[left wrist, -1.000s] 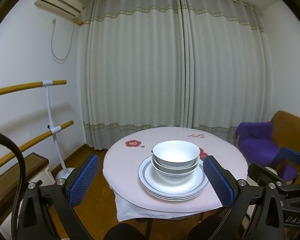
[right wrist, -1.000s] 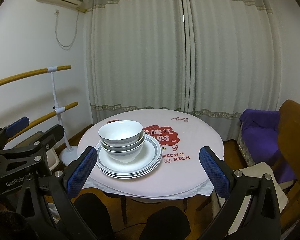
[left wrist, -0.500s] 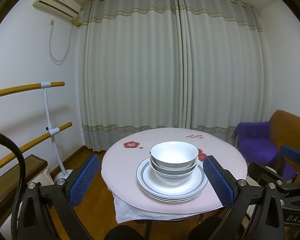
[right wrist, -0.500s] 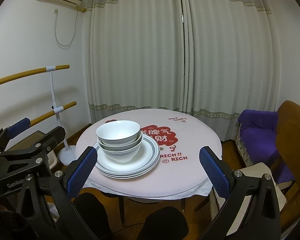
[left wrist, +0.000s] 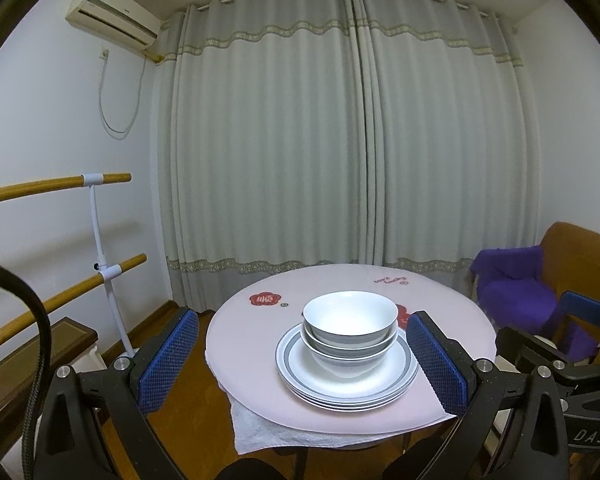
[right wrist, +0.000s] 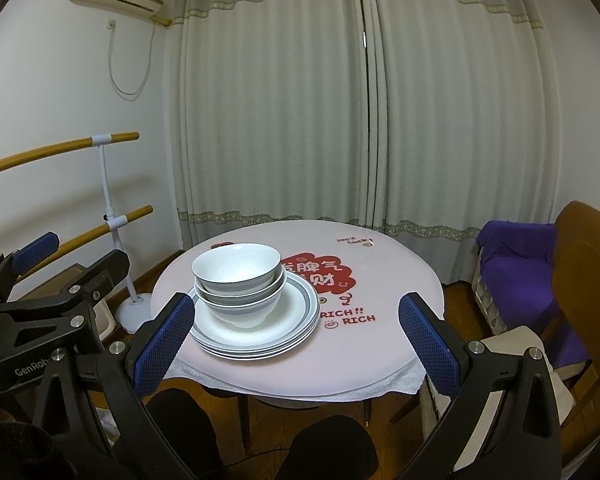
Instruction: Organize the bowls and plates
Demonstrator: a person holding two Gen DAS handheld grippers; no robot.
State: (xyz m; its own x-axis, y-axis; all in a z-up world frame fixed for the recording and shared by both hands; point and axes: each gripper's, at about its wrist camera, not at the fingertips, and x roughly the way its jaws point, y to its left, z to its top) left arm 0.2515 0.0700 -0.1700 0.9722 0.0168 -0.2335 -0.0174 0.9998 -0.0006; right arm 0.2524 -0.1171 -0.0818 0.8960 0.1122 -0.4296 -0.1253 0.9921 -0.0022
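Three white bowls [left wrist: 350, 326] [right wrist: 238, 280] with grey rims sit nested on a stack of grey-banded plates [left wrist: 348, 386] [right wrist: 288, 328] at the near left of a round pink table [left wrist: 452, 320] [right wrist: 384, 280]. My left gripper [left wrist: 302, 360] hangs open in front of the table edge, its blue pads well apart on either side of the stack as seen from behind. My right gripper [right wrist: 296, 340] is open too, held back from the table with nothing between its fingers; the stack lies ahead toward its left pad.
A purple-draped wooden chair [right wrist: 516, 264] stands right of the table. Wooden rails on a white stand [right wrist: 108, 216] run along the left wall. Grey curtains [left wrist: 348, 140] close the back. A white cloth [left wrist: 268, 426] hangs under the tabletop's near edge.
Both grippers have drawn back and risen a little from the table, so the stack looks slightly smaller and lower. The dishes have not moved.
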